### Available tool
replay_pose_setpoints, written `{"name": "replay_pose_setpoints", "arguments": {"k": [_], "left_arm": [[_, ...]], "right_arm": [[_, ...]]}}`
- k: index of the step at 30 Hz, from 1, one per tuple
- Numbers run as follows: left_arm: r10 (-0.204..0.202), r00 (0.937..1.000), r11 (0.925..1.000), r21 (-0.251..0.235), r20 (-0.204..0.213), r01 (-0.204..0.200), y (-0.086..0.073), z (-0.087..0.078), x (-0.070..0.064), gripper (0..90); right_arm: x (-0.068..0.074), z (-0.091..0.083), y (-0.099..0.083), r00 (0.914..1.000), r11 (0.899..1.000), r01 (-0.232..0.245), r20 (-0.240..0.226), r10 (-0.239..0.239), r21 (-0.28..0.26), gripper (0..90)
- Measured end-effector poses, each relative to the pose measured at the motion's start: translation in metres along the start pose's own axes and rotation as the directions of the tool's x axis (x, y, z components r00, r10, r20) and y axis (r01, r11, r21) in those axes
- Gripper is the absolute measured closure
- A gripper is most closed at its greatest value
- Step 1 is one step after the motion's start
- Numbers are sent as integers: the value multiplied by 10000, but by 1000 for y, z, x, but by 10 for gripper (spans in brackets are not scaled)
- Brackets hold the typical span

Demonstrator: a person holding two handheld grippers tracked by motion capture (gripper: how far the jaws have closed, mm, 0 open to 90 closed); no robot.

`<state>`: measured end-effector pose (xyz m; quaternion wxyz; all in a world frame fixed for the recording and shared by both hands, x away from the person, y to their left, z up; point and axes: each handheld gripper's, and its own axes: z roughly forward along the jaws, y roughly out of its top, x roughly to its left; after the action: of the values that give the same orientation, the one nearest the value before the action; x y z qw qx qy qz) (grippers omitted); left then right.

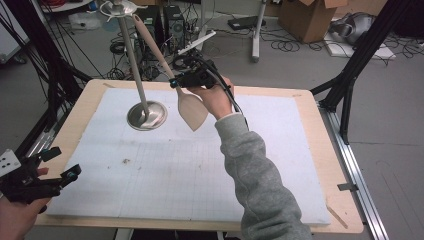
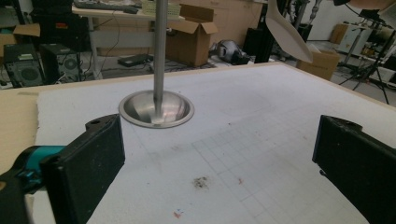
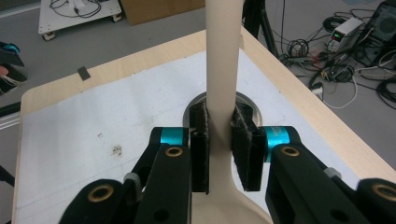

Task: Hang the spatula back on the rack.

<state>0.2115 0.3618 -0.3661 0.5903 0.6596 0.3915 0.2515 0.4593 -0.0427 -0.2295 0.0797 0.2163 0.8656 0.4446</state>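
- Above the far middle of the white foam mat [image 1: 200, 165], your right gripper [image 1: 176, 83] holds a wooden spatula [image 1: 192, 111] clear of the surface.
- Your right jaws are clamped on the spatula's neck, just above the blade; in the right gripper view the two black pads [image 3: 201, 144] press against both sides of the pale handle [image 3: 223, 60].
- The spatula hangs tilted: its flat blade points down toward the mat and toward you, and its long handle [image 1: 150, 42] slants up and away to the left in the high view.
- The blade sits near the round steel base [image 1: 146, 115] of a metal stand, to its right, apart from it.
- The stand's thin steel pole [image 1: 131, 50] rises from that base and passes beside the spatula handle; whether the two touch cannot be told.
- In the left gripper view the spatula blade [image 2: 286, 29] shows at the top edge, above and to the right of the stand base [image 2: 156, 109].
- Your left gripper [image 1: 35, 181] rests at the near left corner of the table [image 1: 345, 165], well apart from the spatula and the stand.
- Your left jaws stand wide apart and grip nothing; bare mat with a faint grid and a small dark smudge [image 2: 201, 182] shows between them.
- Your right forearm, in a grey sleeve [image 1: 260, 185], crosses the mat from the near edge.
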Motion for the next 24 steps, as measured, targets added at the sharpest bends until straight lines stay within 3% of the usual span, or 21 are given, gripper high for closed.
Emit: {"name": "replay_pose_setpoints", "arguments": {"k": [5,11,24], "left_arm": [[-87,9999,10000,-20,-88,87,-2,-2,1,28],[-102,9997,9999,65,-202,103,-3,-1,5,28],[-203,9991,9998,-51,-372,201,-4,-10,8,28]], "right_arm": [[-3,13,4,9995,10000,-5,-313,3,-61,782],[-9,27,3,9992,10000,38,-397,-35,75,782],[-8,48,12,9988,9997,42,-482,-31,224,782]]}}
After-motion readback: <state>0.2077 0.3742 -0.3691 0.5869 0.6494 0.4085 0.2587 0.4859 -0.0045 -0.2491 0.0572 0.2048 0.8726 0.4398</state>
